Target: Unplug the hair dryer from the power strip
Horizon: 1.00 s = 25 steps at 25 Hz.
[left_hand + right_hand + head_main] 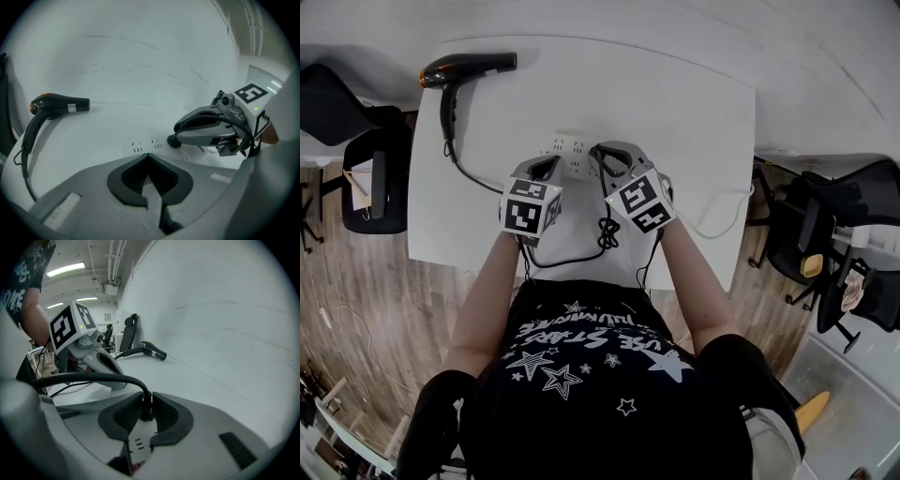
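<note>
A black hair dryer (464,70) lies at the table's far left, also seen in the left gripper view (56,104). Its black cord (572,262) loops along the near edge to the white power strip (570,148) in the middle. My right gripper (146,397) is shut on the dryer's black plug (146,409), which stands in the strip (138,444); the pads press on both its sides. My left gripper (149,157) sits over the strip's left end (154,146) with its fingertips together. From there I see the right gripper (176,138) at the plug.
The white table (675,112) ends close before me. The strip's white cable (722,220) trails off to the right. Black office chairs stand at the left (370,178) and right (825,234) on the wooden floor.
</note>
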Tool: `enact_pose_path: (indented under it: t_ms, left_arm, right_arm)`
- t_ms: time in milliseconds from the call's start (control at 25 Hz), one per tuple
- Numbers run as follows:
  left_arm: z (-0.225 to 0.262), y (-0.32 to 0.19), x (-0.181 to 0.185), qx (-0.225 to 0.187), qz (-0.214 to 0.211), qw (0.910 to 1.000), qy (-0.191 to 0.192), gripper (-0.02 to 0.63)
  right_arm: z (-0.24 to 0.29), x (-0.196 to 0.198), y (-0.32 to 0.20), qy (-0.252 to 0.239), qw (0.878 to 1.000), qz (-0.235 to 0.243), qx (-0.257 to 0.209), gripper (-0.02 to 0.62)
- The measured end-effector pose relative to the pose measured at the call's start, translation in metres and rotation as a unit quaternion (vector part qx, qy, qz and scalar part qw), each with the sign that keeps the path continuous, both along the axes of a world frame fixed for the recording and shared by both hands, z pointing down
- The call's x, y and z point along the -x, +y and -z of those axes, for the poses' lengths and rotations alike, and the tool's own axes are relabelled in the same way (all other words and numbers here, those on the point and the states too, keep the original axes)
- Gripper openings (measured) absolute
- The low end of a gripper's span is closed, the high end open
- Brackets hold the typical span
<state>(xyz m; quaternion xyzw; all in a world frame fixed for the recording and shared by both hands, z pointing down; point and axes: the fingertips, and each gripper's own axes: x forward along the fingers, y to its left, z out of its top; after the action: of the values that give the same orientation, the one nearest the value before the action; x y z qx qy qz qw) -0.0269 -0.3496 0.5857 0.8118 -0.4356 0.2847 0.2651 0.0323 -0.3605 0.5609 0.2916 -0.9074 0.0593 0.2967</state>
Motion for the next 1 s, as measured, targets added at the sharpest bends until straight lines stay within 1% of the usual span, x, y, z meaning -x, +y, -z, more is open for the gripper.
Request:
enact_pose_path:
  t_ms: [80,200,320,440,560,640,720,840,920,1000]
  left_arm:
    - [-0.0001,-0.0002,-0.0003,-0.001,-0.002,1.0000,-0.005,0.008]
    - [-0.0010,0.0002,0.0008,0.007,0.001,0.9999,0.009,0.008]
    - [-0.0010,0.0000,0.0011,0.016,-0.001,0.9997,0.020,0.008]
    - [-0.0021,-0.0009,0.0011,0.023,0.000,0.9997,0.011,0.008]
    - [-0.0036,-0.0016,0.0016,0.032,0.005,0.9994,-0.008,0.008]
    - [-0.0039,-0.0014,0.0010,0.033,0.000,0.9992,-0.024,0.008]
    - [-0.0043,-0.0011,0.0000,0.028,-0.009,0.9986,-0.044,0.008]
    - [-0.0033,-0.0009,-0.0018,0.011,-0.028,0.9960,-0.084,0.008]
    - [-0.0030,0.0000,-0.0024,0.007,-0.035,0.9935,-0.108,0.008]
    - [-0.0035,0.0006,-0.0035,0.007,-0.036,0.9929,-0.113,0.008]
  right_arm:
    - [-0.0005,-0.0005,-0.0015,-0.011,1.000,-0.001,0.013,0.072]
    - [-0.0025,-0.0012,-0.0047,-0.027,0.999,-0.006,0.039,0.074]
    - [-0.0035,-0.0012,-0.0041,-0.021,0.999,-0.002,0.049,0.071]
    - [-0.0035,-0.0004,-0.0042,-0.009,0.999,0.003,0.044,0.067]
    - [-0.0049,-0.0007,-0.0040,-0.001,0.999,0.006,0.040,0.066]
    - [-0.0043,-0.0010,-0.0038,-0.006,0.999,0.007,0.040,0.066]
    - [-0.0029,-0.0009,-0.0045,-0.019,0.999,0.002,0.042,0.066]
    - [-0.0018,-0.0008,-0.0050,-0.028,0.999,0.001,0.044,0.066]
    - [-0.0011,-0.0006,-0.0047,-0.024,0.999,0.006,0.038,0.066]
    - [-0.0010,-0.0017,-0.0038,-0.011,0.999,0.009,0.029,0.066]
